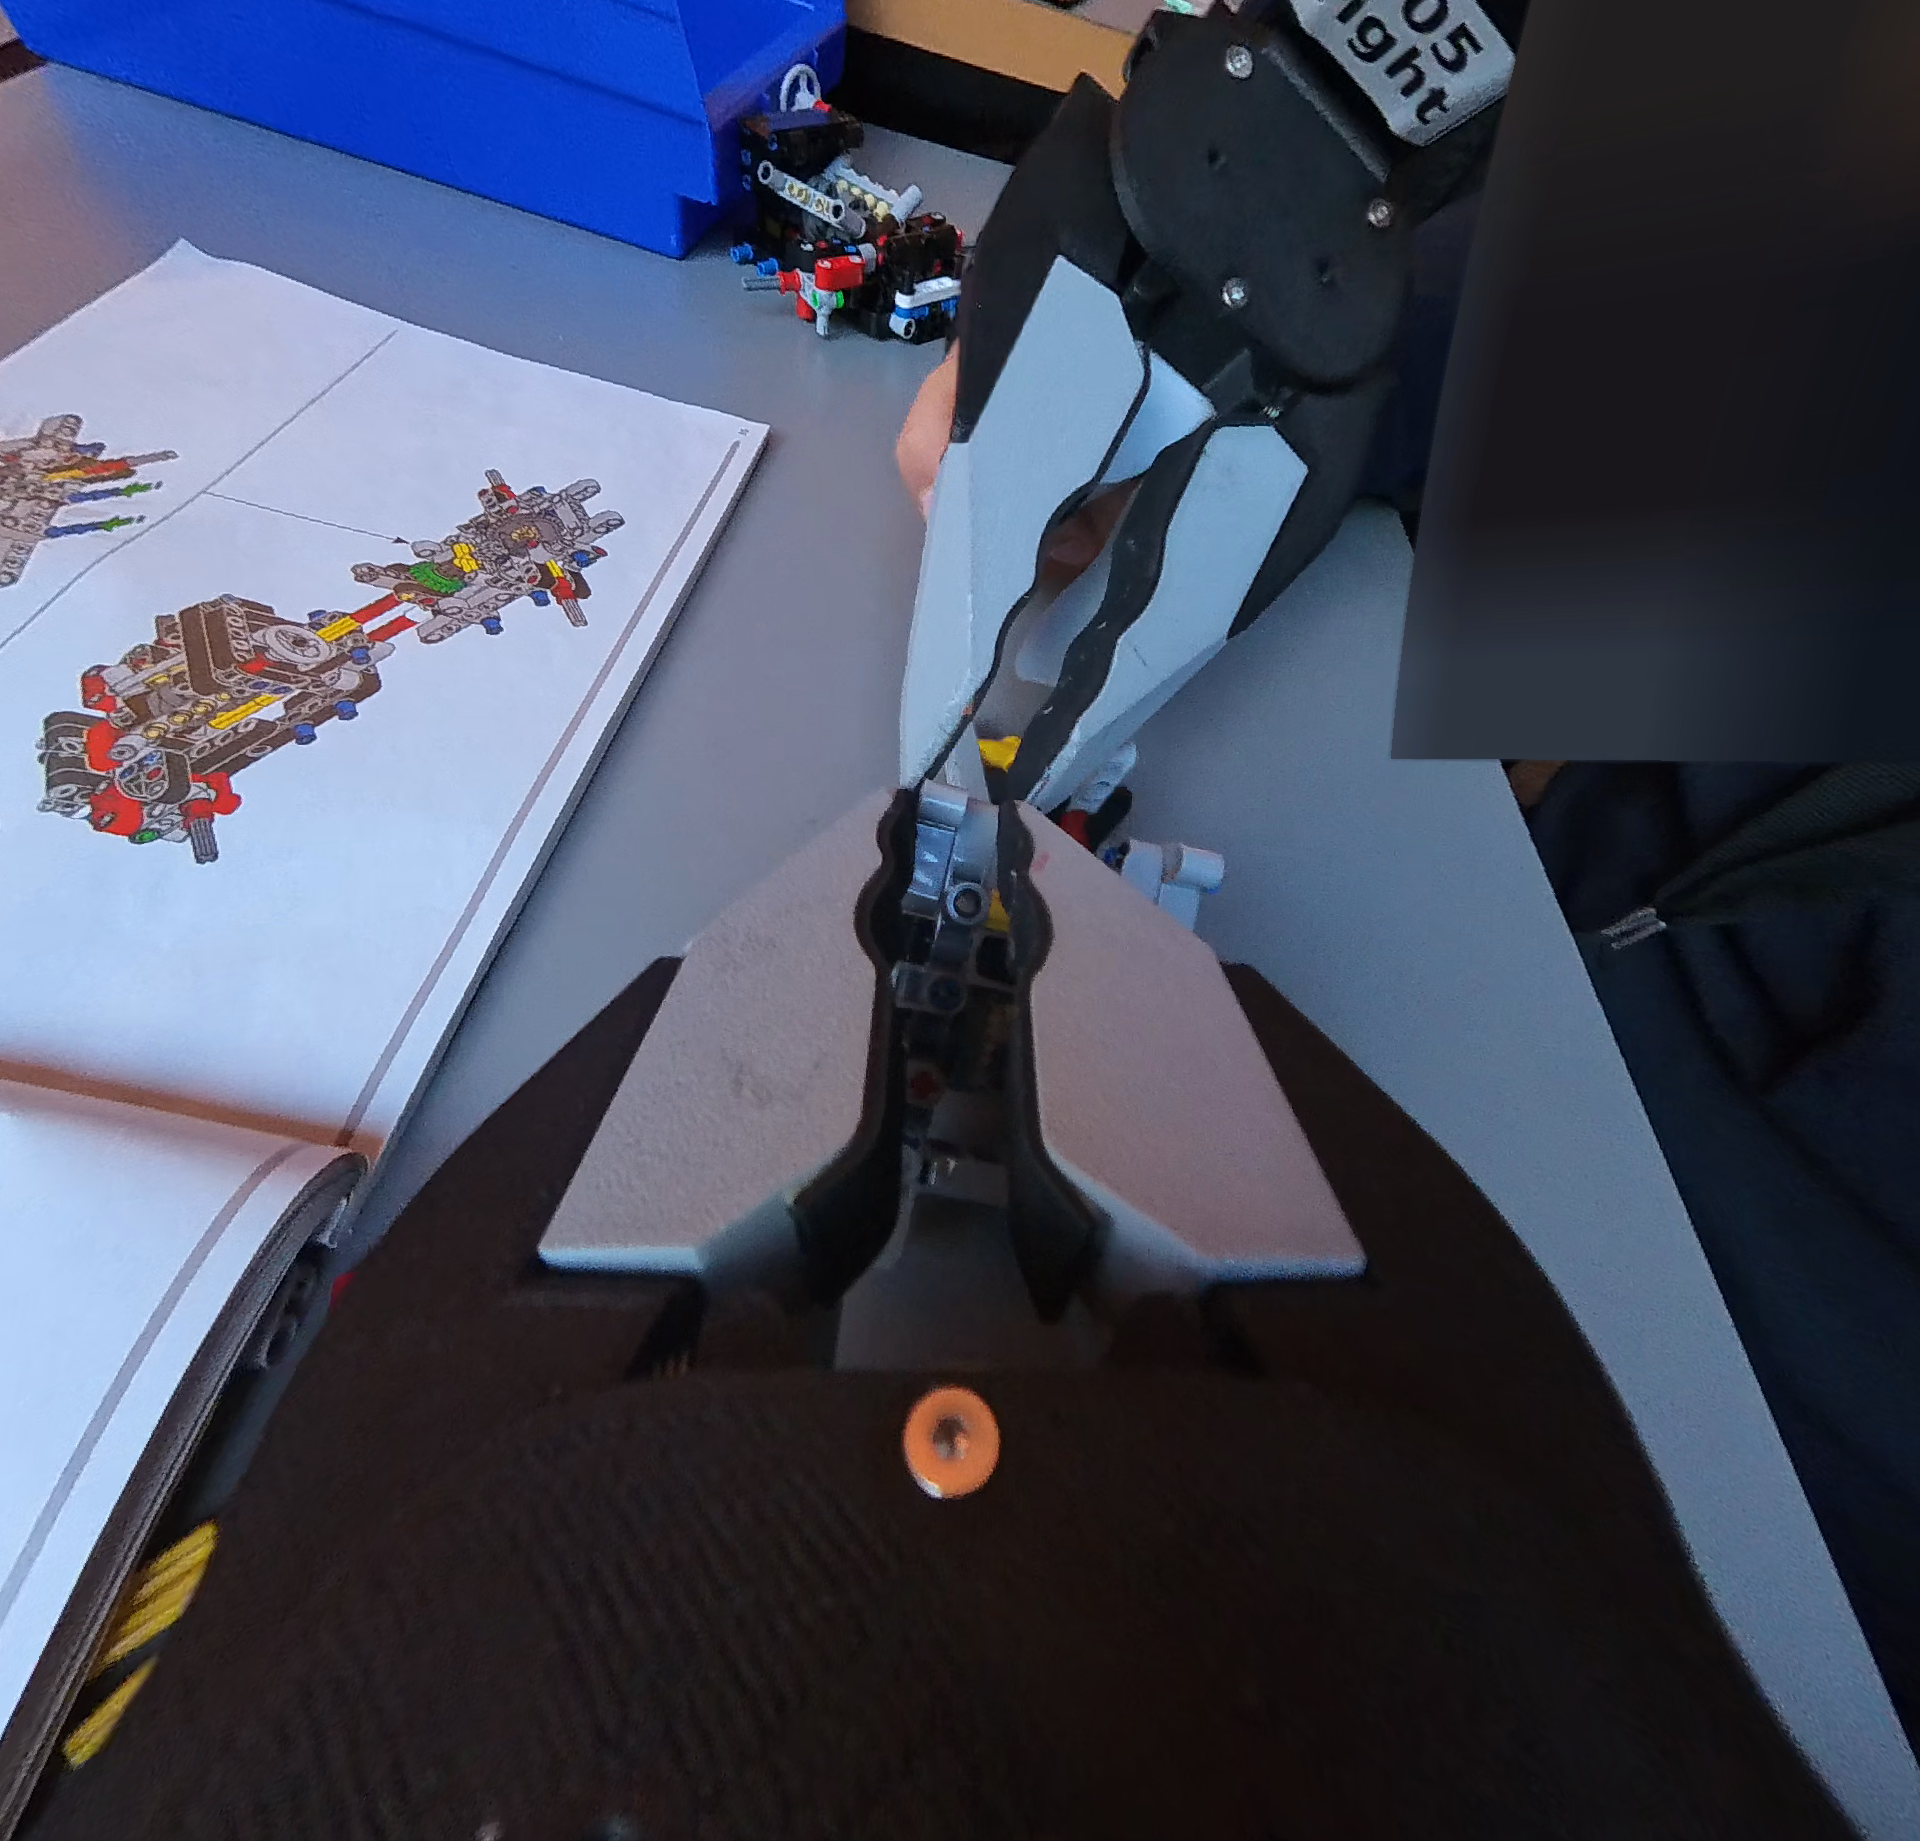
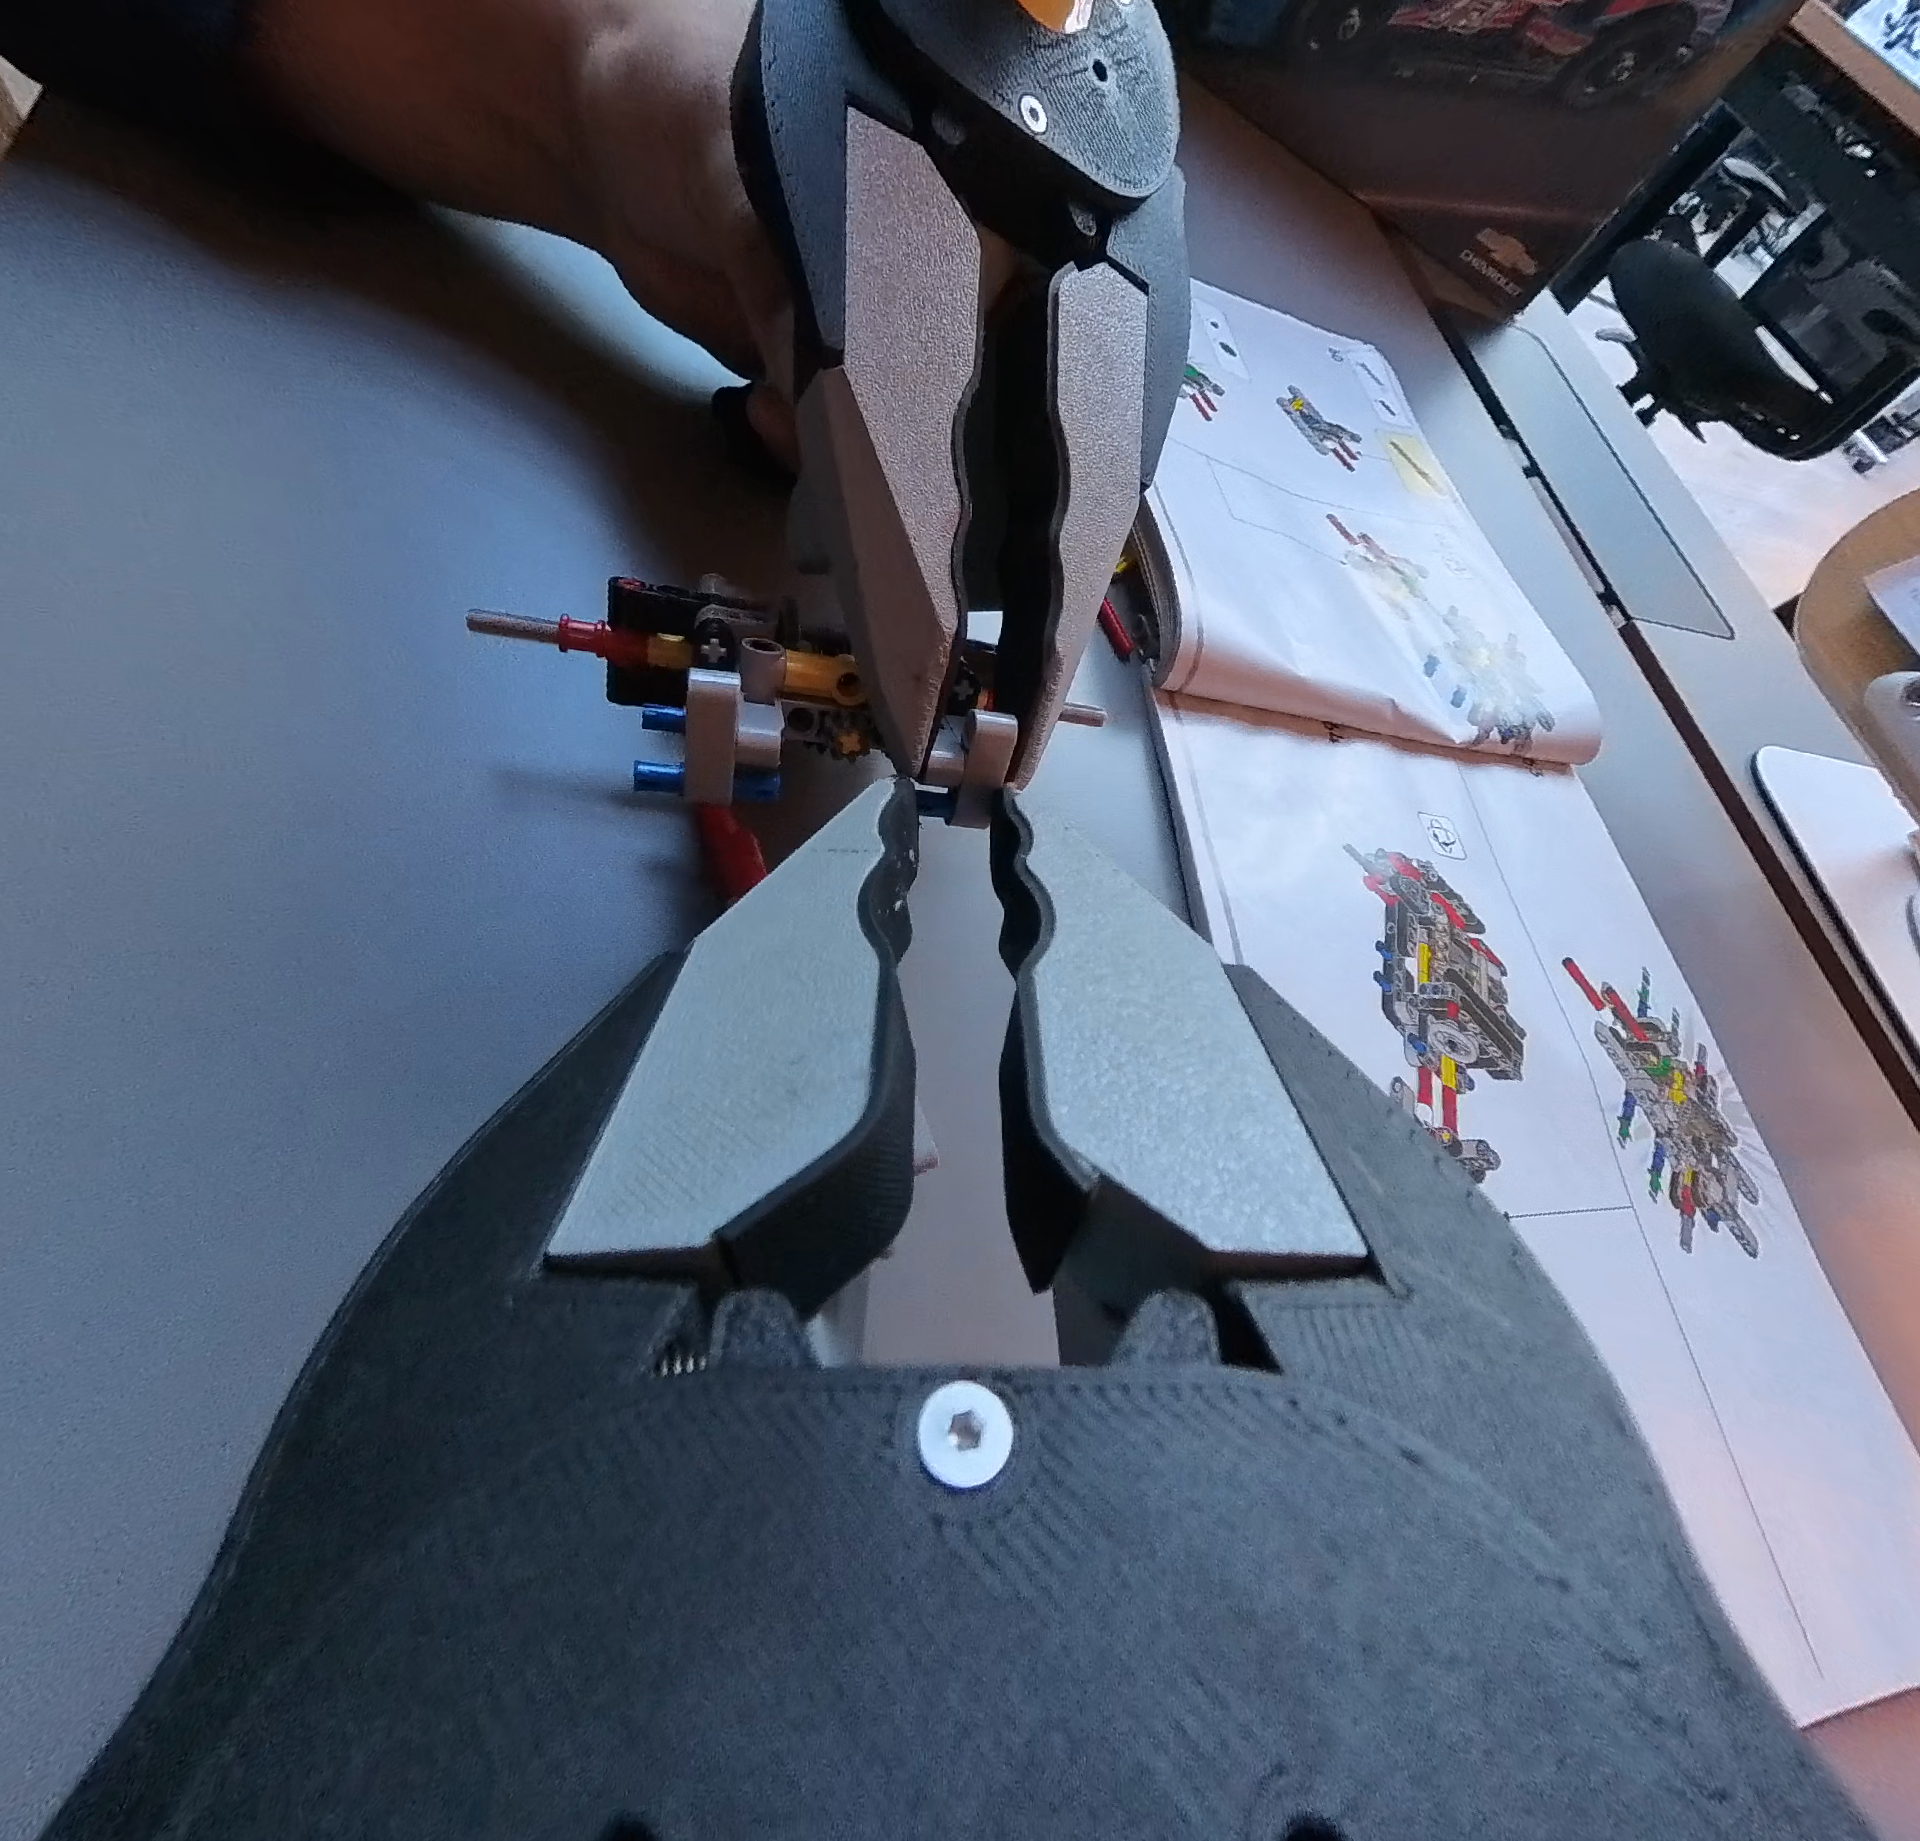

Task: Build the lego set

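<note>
A small building-brick assembly (image 2: 727, 690) of black, grey, yellow and red parts with blue pins sits low over the grey table (image 2: 260, 544). My left gripper (image 1: 956, 815) is shut on its grey parts (image 1: 951, 856), which fill the space between the pads. In the right wrist view the left gripper (image 2: 961, 752) comes down from above onto the same assembly. My right gripper (image 2: 954, 817) meets it tip to tip, and its fingertips (image 2: 902, 835) are closed on a grey beam end (image 2: 987, 768) with a blue pin. The right gripper also shows in the left wrist view (image 1: 966, 789).
An open instruction booklet (image 1: 312, 752) lies left of the grippers and also shows in the right wrist view (image 2: 1455, 960). A blue bin (image 1: 468, 56) and a second brick assembly (image 1: 852, 243) stand at the back. A red part (image 2: 727, 851) lies loose. A printed box (image 2: 1507, 77) stands far right. The table edge (image 1: 1558, 960) runs along the right.
</note>
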A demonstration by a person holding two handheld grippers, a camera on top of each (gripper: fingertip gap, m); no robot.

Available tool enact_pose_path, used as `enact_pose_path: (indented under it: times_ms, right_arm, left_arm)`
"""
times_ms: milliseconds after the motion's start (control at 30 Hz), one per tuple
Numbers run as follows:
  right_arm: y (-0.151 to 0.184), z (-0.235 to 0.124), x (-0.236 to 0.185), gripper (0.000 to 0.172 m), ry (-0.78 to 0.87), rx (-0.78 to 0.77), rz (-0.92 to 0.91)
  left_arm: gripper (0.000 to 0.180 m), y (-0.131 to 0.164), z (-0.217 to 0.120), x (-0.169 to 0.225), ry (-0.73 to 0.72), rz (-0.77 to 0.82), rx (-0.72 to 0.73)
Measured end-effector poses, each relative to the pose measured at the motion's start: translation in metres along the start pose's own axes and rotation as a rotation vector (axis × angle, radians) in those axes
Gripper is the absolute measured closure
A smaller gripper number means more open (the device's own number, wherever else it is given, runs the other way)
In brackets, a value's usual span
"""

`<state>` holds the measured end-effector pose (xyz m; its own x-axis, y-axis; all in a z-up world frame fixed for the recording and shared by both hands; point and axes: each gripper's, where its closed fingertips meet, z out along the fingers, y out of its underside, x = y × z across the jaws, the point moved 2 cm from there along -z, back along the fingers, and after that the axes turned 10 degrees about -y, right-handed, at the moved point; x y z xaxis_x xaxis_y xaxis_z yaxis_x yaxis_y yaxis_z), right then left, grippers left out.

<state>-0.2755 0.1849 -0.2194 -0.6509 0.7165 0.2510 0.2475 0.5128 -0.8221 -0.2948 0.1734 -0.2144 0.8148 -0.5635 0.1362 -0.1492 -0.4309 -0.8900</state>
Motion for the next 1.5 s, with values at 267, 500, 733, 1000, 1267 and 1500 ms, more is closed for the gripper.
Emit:
enact_pose_path:
  times_ms: [267,500,733,1000,1267,1500]
  right_arm:
    - [-0.001,0.002,0.002,0.159,-0.011,0.006,0.034]
    - [-0.005,-0.003,0.003,0.172,-0.017,0.039,0.070]
    - [-0.007,-0.005,0.014,0.172,-0.105,0.137,0.197]
    - [-0.009,-0.010,0.014,0.172,-0.032,0.153,0.083]
    - [-0.016,-0.017,0.015,0.151,-0.079,0.233,0.133]
    - [-0.019,-0.012,0.006,0.152,-0.084,0.219,0.080]
  left_arm:
    - [0.169,0.000,-0.004,-0.002,0.003,-0.026,0.011]
    - [0.169,-0.009,-0.008,-0.001,0.007,-0.033,0.093]
    - [0.169,-0.014,-0.012,-0.006,-0.008,-0.036,0.131]
    - [0.169,-0.017,-0.015,-0.003,0.012,0.000,0.170]
    - [0.169,-0.033,-0.022,0.010,0.026,0.130,0.335]
    - [0.169,-0.041,-0.028,0.012,0.053,0.126,0.429]
